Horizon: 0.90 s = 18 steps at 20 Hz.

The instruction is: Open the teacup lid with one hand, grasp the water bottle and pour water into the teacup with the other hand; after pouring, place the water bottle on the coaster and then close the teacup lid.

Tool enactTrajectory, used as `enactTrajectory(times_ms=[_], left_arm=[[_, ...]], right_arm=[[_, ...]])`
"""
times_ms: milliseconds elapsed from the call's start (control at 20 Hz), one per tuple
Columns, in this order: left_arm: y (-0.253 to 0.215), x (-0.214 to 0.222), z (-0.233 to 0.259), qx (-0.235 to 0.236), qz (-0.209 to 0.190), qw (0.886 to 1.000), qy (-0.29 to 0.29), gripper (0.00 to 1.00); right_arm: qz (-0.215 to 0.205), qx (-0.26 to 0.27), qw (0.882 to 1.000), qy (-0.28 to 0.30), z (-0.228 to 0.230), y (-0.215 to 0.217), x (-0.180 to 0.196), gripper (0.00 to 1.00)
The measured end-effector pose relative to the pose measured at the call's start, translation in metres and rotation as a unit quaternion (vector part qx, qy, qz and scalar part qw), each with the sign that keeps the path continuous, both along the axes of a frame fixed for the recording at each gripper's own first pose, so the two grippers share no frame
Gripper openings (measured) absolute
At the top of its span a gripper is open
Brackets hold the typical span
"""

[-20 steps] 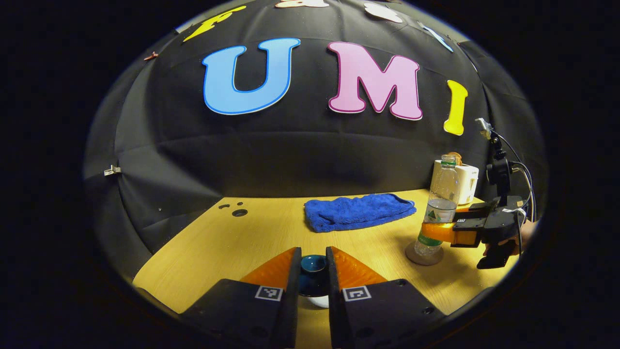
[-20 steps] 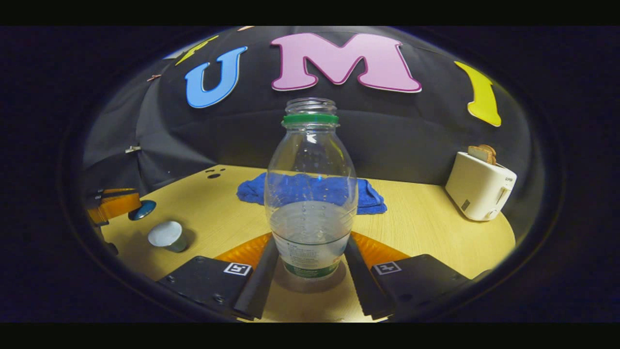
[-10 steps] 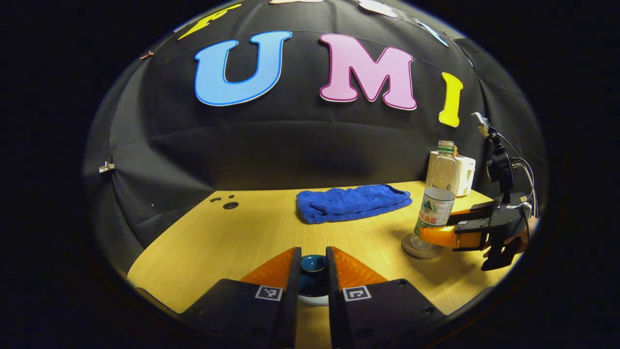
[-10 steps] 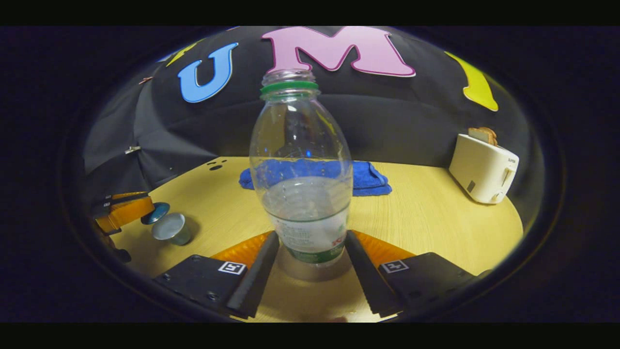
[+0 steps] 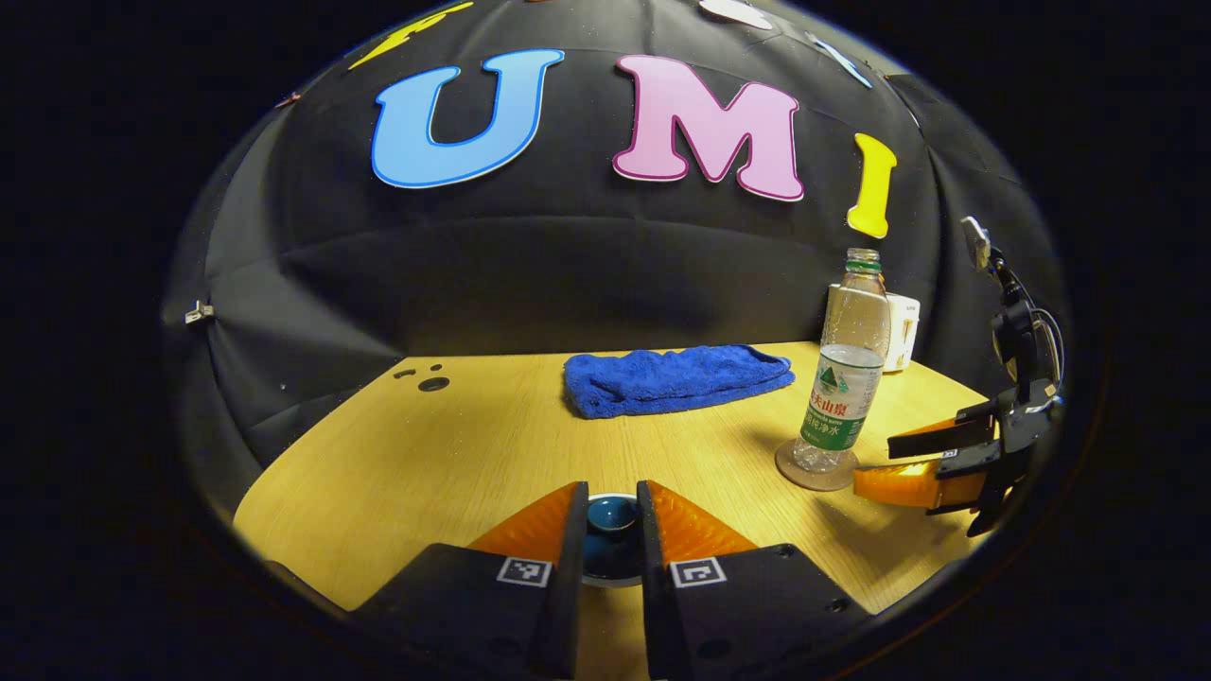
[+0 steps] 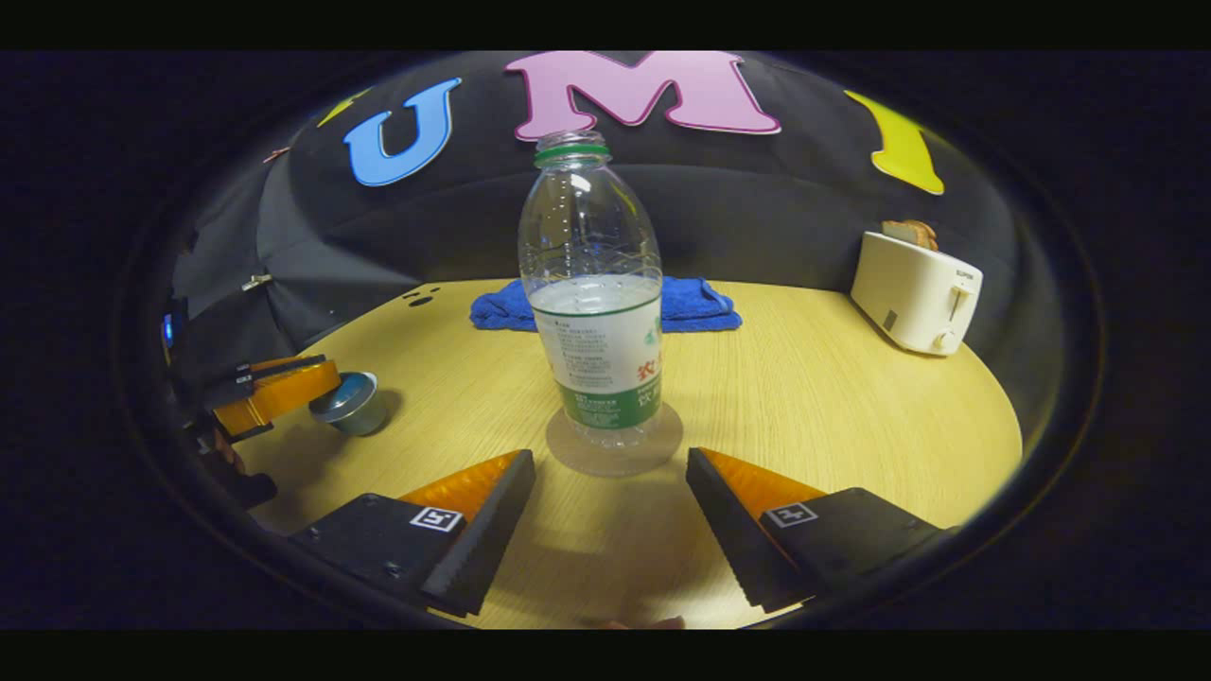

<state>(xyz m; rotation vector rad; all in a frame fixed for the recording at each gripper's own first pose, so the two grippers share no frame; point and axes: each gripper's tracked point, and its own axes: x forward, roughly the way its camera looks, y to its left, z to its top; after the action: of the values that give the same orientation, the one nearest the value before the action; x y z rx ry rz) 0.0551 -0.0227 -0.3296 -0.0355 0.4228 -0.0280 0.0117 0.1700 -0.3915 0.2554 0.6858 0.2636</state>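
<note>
On the coaster [image 6: 613,452], just ahead of our right gripper [image 6: 610,497], the water bottle [image 6: 594,293] is now standing free as we are backing off with jaws apart, while our left gripper [image 5: 611,525] is staying clamped on the teacup lid [image 5: 611,515], leaving only the teacup [image 6: 352,404] to close.

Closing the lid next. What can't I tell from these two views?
Right gripper view: the small grey teacup is too small and far off to show its water level.
Left gripper view: the left gripper hides the teacup rim under the dark teal round lid; seating cannot be told.
</note>
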Motion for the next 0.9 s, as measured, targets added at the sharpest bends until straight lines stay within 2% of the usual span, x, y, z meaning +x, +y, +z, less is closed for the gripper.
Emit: enactTrajectory(times_ms=[100,150,250,300,350,450,500,550,750,900], left_arm=[[0.001,-0.001,-0.006,0.002,0.003,1.000,0.006,0.29],[0.000,-0.001,-0.006,0.003,0.002,1.000,0.003,0.29],[-0.001,0.001,-0.004,0.004,-0.001,1.000,0.002,0.37],[-0.001,-0.001,-0.003,0.006,-0.004,1.000,0.003,0.46],[-0.002,-0.003,-0.001,0.010,-0.008,1.000,0.005,0.49],[-0.004,-0.006,0.010,0.011,-0.016,1.000,0.002,0.76],[-0.002,-0.009,0.020,0.011,-0.016,1.000,-0.001,0.80],[-0.001,-0.012,0.032,0.010,-0.018,1.000,-0.003,0.96],[0.003,-0.021,0.094,-0.002,-0.022,1.000,-0.017,1.00],[0.010,-0.022,0.147,-0.006,-0.022,0.999,-0.039,0.98]], right_arm=[[-0.007,-0.002,1.000,0.002,0.004,-0.005,-0.005,0.99],[-0.009,-0.005,1.000,0.001,0.006,-0.007,-0.008,0.99],[-0.014,-0.009,1.000,-0.002,0.012,-0.011,-0.011,0.99],[-0.015,-0.009,1.000,-0.003,0.016,-0.012,-0.012,0.99],[-0.017,-0.008,1.000,-0.004,0.020,-0.014,-0.014,0.99],[-0.022,-0.008,1.000,-0.008,0.034,-0.017,-0.018,0.99],[-0.025,-0.007,1.000,-0.010,0.043,-0.019,-0.020,0.99],[-0.028,-0.007,0.999,-0.014,0.055,-0.019,-0.022,0.99],[-0.039,-0.011,0.998,-0.055,0.121,-0.029,-0.020,0.99],[-0.041,-0.027,0.994,-0.102,0.183,-0.037,-0.016,0.99]])
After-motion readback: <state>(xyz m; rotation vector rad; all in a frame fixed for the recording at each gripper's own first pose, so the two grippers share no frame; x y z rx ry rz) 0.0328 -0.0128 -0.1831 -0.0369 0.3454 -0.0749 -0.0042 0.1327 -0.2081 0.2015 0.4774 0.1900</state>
